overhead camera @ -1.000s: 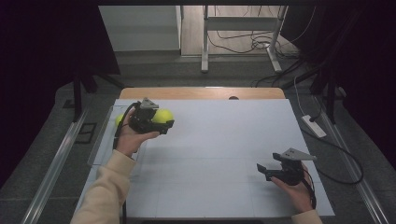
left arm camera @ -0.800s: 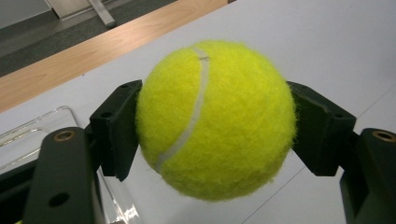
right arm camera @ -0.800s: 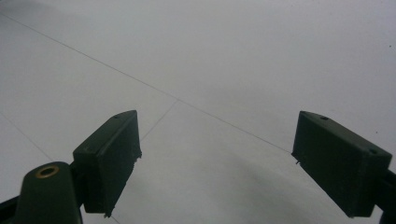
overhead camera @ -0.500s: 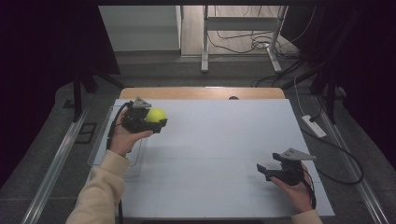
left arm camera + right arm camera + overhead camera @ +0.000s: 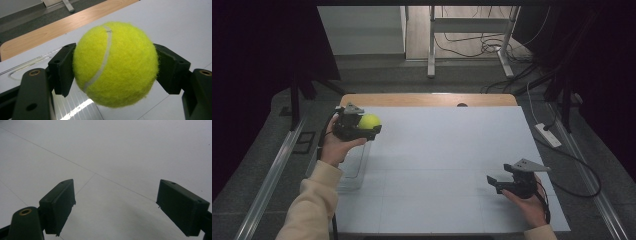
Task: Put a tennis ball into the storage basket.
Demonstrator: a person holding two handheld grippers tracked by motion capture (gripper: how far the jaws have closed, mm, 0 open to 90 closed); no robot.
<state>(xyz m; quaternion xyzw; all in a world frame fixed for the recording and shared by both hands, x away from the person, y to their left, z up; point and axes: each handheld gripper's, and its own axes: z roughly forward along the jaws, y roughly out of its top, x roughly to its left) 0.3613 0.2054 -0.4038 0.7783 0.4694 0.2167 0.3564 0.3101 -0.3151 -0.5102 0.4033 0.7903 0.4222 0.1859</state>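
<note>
We note left gripper (image 5: 371, 126) clamped on tennis ball (image 5: 115, 63), above table (image 5: 447, 150) left edge; right gripper (image 5: 115, 207) jaws wide, holding nothing.

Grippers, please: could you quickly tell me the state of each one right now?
Left gripper: fingers closed on the tennis ball, held above the table.
Right gripper: fingers open, nothing between them.

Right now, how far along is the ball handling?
Done: the left gripper is shut on the tennis ball and holds it above the table, over a clear tray. In hand: the carry. Left: setting it down, perhaps there. The right gripper rests open, empty.
</note>
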